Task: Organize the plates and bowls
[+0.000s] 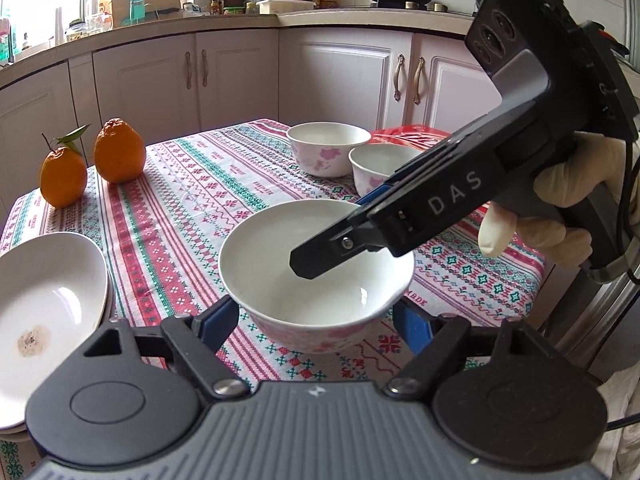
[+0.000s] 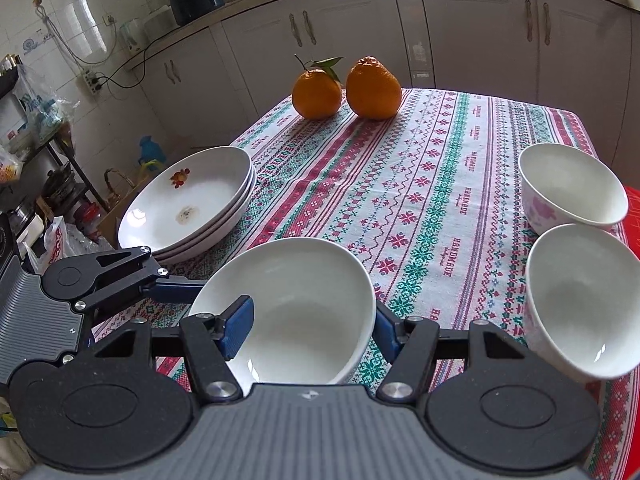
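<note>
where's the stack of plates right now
The stack of plates sits at the table's left edge in the right wrist view, left of the held bowl and nearer the camera than the two oranges.

Both tongs angled downward — left tongs, right tongs half-spread

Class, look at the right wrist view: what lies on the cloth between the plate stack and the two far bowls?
Only bare patterned tablecloth between the plate stack and the two bowls; the right wrist view shows it.
</note>
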Demonstrator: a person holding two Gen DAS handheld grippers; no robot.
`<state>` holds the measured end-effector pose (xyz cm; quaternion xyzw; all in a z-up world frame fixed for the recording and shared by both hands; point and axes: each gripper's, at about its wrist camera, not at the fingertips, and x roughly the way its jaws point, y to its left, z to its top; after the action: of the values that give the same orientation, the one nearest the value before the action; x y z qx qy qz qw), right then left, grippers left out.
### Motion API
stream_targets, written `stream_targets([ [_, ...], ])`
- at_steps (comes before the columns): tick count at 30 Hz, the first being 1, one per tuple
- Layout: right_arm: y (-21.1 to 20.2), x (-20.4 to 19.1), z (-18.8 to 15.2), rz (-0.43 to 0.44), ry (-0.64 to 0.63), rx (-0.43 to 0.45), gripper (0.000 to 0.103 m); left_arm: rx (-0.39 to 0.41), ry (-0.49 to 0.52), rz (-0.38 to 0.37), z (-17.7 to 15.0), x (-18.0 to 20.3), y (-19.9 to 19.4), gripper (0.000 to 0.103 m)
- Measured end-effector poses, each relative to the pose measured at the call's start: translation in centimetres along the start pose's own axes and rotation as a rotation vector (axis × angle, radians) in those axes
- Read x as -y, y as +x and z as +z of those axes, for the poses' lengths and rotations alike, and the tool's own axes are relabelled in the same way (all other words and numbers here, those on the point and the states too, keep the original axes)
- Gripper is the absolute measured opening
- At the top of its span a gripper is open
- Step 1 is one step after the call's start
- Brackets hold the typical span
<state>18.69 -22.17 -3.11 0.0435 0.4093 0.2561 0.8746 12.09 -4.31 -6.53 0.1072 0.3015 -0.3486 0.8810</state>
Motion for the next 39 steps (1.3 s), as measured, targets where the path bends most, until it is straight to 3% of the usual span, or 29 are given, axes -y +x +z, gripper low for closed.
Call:
stream_targets([
  [12, 0.6, 0.1, 0.1, -0.001, 0.002, -0.003, 0.069, -0.009, -0.008, 0.003, -0.2, -0.5, 0.5, 0.085],
  [15, 0.4, 0.0, 0.1, 0.016, 0.002, 0.009, 0.083, -0.005, 0.001, 0.016, -0.2, -0.4, 0.5, 0.097],
  [16, 0.3, -0.1, 0.1, 0.012, -0.006, 0.017, 0.09, 0.0, -0.002, 0.009, -0.2, -0.4, 0.4, 0.098],
  [20, -0.4, -0.4, 0.0, 0.0, -0.02, 0.046, 0.101, 0.01, -0.004, 0.004, 0.0, -0.4, -0.1, 0.1],
  [33, -5.3, -0.6, -2.0, -0.19, -0.051, 0.179, 0.103, 0.044, 0.057, 0.048, 1.4, 0.8, -2.2, 0.102],
  [39, -7.4, 0.6, -3.2, -0.331, -0.04, 0.206, 0.103, 0.074, 0.1, 0.055, 2.6, 2.4, -2.2, 0.102],
])
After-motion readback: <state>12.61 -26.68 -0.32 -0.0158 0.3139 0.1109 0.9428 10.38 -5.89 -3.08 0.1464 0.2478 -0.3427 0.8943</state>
